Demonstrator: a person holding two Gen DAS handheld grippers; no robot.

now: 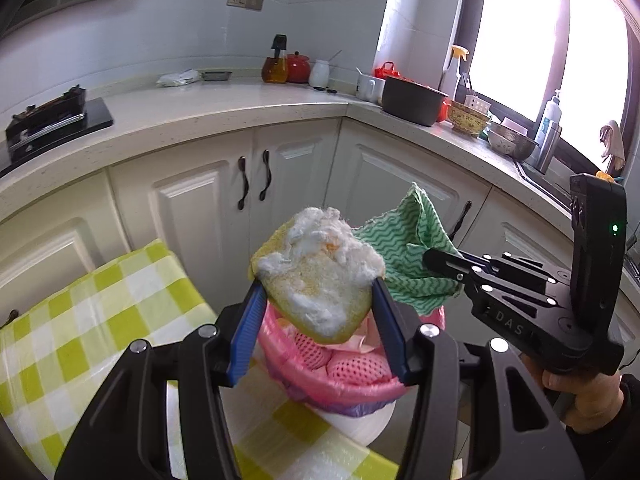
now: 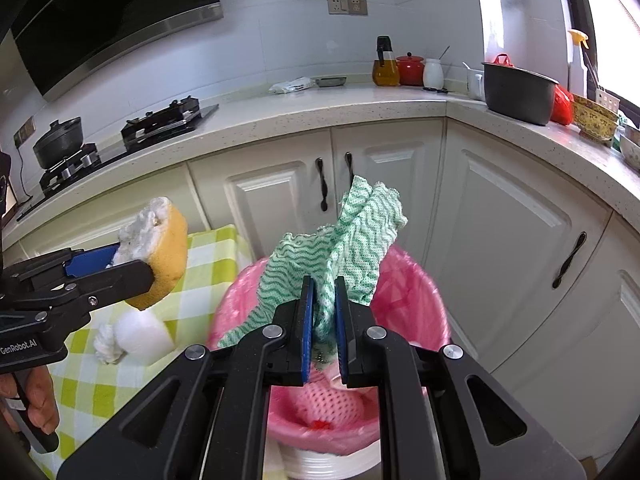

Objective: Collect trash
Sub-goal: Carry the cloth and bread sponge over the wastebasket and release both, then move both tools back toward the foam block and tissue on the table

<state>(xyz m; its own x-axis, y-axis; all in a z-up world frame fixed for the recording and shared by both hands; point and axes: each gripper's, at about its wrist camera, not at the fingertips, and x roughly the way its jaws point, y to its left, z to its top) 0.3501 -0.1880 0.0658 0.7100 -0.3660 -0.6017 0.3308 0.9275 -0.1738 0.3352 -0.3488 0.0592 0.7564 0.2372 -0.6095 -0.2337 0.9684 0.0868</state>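
Daylight from the window (image 1: 520, 40) blows out its panes; the room beside it is bright, fisheye-bent at edges.

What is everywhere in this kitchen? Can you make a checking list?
Surface: green-checked tablecloth on a table beside the bin.
Job's things: yellow sponge with white fluff; green wavy cloth; pink-lined trash bin holding pink foam nets.
Clutter: white sponge block on the tablecloth.
Grippers: left gripper jaws clamp the sponge; right gripper jaws shut on the cloth, both above the bin.
Cables: nothing seen.
Surroundings: countertop with stove, oil bottle, red pot, dark pot; white cabinets.
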